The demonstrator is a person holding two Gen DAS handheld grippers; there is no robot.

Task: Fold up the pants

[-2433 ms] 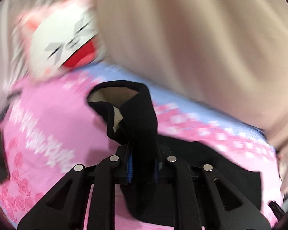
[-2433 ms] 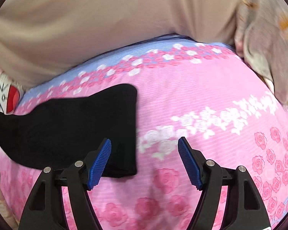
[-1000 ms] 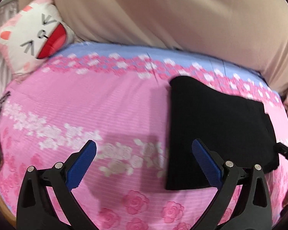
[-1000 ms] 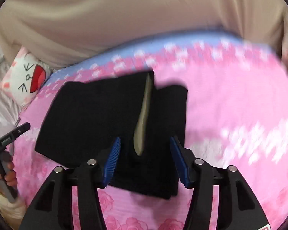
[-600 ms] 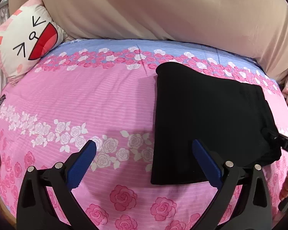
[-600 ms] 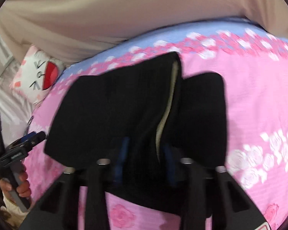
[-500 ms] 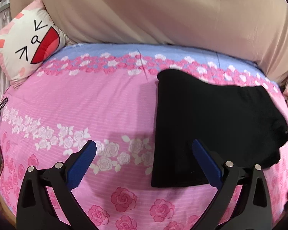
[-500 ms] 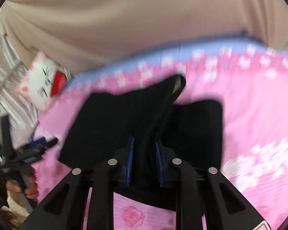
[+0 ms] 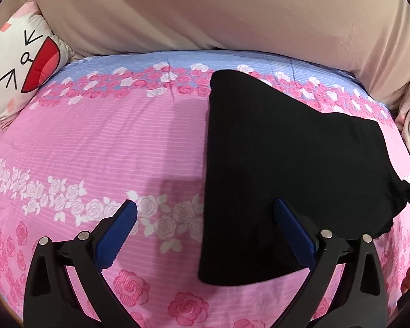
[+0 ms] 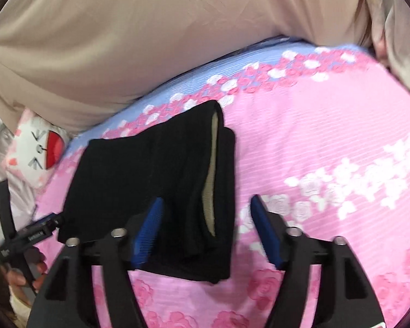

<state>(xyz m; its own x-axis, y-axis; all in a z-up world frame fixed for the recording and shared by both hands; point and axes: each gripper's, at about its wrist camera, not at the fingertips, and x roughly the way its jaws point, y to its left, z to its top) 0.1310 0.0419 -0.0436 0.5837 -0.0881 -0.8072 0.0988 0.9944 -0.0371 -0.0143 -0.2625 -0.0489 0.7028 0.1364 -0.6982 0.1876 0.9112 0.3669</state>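
The black pants (image 9: 287, 169) lie folded in a compact rectangle on the pink rose bedspread (image 9: 109, 142). My left gripper (image 9: 205, 227) is open and empty, its right finger over the pants' near left corner. In the right wrist view the pants (image 10: 155, 180) show a beige lining strip along the waistband edge. My right gripper (image 10: 206, 227) is open, with the waistband end lying between its fingers. The left gripper's tip (image 10: 41, 227) shows at the far left of the right wrist view.
A cat-face pillow (image 9: 22, 68) sits at the bed's head, left. A beige curtain (image 9: 232, 8) hangs behind the bed. Grey fabric (image 10: 396, 27) is heaped at the right edge. The bedspread (image 10: 328, 150) stretches to the right of the pants.
My right gripper was shut on the waistband end half a second ago and has opened, letting it drop onto the fold. My left gripper has stayed open and hardly moved.
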